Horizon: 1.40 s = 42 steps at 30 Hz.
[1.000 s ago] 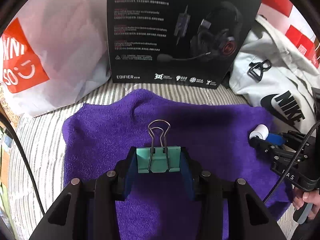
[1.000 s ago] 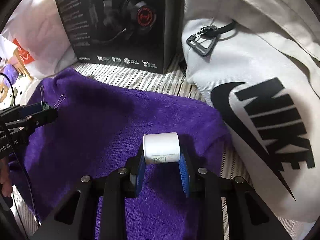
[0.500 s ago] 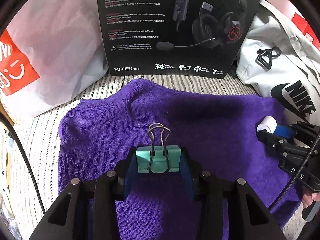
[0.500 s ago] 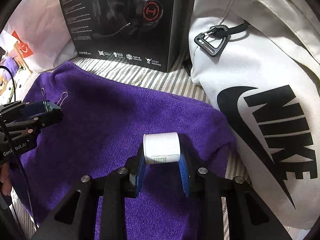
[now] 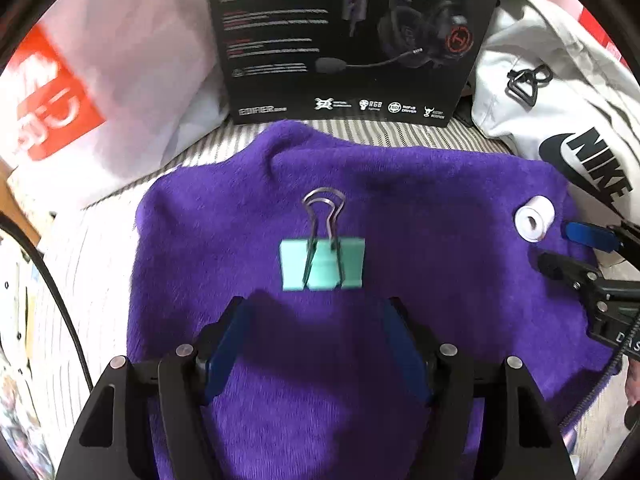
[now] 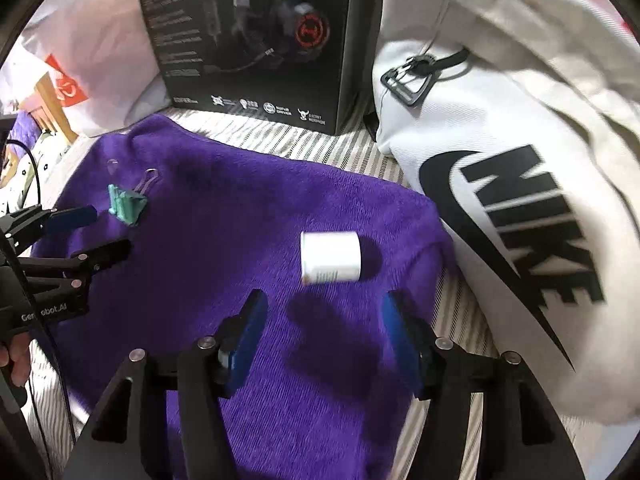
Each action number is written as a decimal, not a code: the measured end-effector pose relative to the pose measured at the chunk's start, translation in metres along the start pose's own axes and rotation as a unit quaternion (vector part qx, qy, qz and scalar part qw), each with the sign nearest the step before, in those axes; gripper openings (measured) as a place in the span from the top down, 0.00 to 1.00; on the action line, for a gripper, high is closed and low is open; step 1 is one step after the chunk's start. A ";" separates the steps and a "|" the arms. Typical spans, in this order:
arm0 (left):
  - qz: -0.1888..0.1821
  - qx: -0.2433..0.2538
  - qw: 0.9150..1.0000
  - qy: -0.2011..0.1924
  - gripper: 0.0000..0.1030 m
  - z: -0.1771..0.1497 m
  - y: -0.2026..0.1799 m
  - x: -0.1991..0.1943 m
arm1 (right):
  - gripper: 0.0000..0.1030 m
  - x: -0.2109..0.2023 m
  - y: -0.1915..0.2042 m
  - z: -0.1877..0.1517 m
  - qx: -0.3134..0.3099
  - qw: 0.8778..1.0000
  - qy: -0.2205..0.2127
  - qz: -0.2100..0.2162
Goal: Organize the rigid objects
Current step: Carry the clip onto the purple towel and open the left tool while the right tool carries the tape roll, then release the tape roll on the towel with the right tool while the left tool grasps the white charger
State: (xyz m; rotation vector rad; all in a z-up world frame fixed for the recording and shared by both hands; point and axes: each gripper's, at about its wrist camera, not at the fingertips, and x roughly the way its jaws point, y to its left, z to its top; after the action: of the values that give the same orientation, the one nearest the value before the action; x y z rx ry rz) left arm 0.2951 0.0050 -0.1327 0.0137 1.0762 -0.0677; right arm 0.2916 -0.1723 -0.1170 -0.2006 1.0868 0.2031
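Binder clip (image 5: 322,265) and white roll (image 6: 330,257) lay on the purple towel (image 5: 420,200); left gripper (image 5: 316,320) and right gripper (image 6: 325,320) stood open, empty.

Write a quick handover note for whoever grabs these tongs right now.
Left tongs: open, empty, just behind the teal binder clip.
Right tongs: open, empty, just behind the white roll.
Both items lie apart on the purple towel, clip on the left side, roll near the right edge.
Done: both set down.
Left: back the tongs away; no other loose items show.
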 end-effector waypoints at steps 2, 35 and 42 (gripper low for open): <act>-0.001 0.000 1.000 -0.007 0.35 -0.006 0.000 -0.011 | 0.42 -0.017 0.000 -0.010 0.009 1.000 -0.007 0.005; -0.038 -0.075 0.996 0.032 0.45 -0.123 -0.024 -0.058 | 0.36 -0.111 -0.016 -0.180 0.110 0.992 -0.002 0.055; -0.034 -0.057 0.998 0.024 0.59 -0.121 -0.029 -0.055 | 0.36 -0.095 -0.008 -0.189 0.091 0.993 0.017 0.066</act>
State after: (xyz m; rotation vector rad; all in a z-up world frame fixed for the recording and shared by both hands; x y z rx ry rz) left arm 0.1606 -0.0163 -0.1410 -0.1248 1.1264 -0.0667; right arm 0.0898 -0.2352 -0.1173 0.0325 1.1476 0.2188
